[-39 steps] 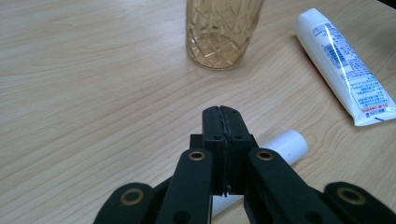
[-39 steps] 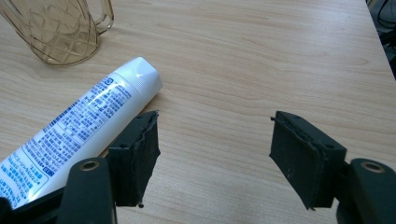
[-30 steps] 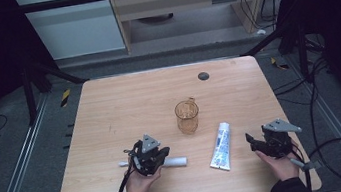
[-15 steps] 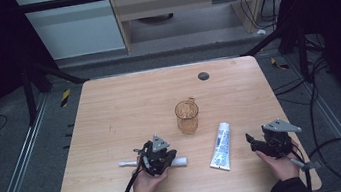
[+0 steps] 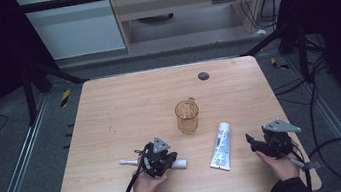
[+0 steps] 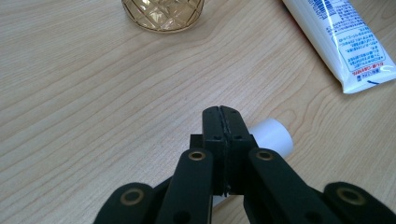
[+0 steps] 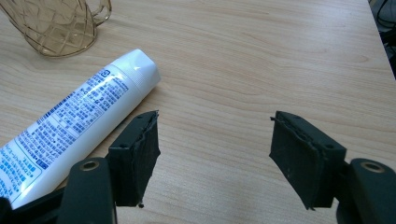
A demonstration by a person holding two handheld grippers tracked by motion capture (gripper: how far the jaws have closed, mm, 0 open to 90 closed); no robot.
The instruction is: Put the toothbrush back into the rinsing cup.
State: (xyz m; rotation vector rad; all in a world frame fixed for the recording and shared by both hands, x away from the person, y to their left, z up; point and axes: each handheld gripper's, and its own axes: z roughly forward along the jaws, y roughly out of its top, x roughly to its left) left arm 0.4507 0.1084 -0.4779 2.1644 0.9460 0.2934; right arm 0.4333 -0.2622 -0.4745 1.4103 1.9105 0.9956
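A white stick-like item (image 5: 128, 161) with a thick round end (image 6: 273, 135) lies near the table's front left. My left gripper (image 5: 170, 159) is over its thick end. Its jaws (image 6: 221, 112) are pressed flat together with nothing between them, and the white end shows just beyond and under them. A white toothpaste tube (image 5: 221, 146) (image 6: 343, 42) lies to the right of it. My right gripper (image 5: 252, 143) (image 7: 215, 140) rests open at the front right, its left jaw close beside the tube (image 7: 79, 116) and apart from it. An amber glass mug (image 5: 187, 116) (image 7: 56, 25) stands behind the tube.
The wooden table (image 5: 125, 112) has a small dark disc (image 5: 203, 75) near its far edge. Metal rails and cables run along the floor on both sides. A cable trails from each gripper toward the front edge.
My left gripper has shifted a little to the right along the white item. The right gripper, tube and mug have stayed put.
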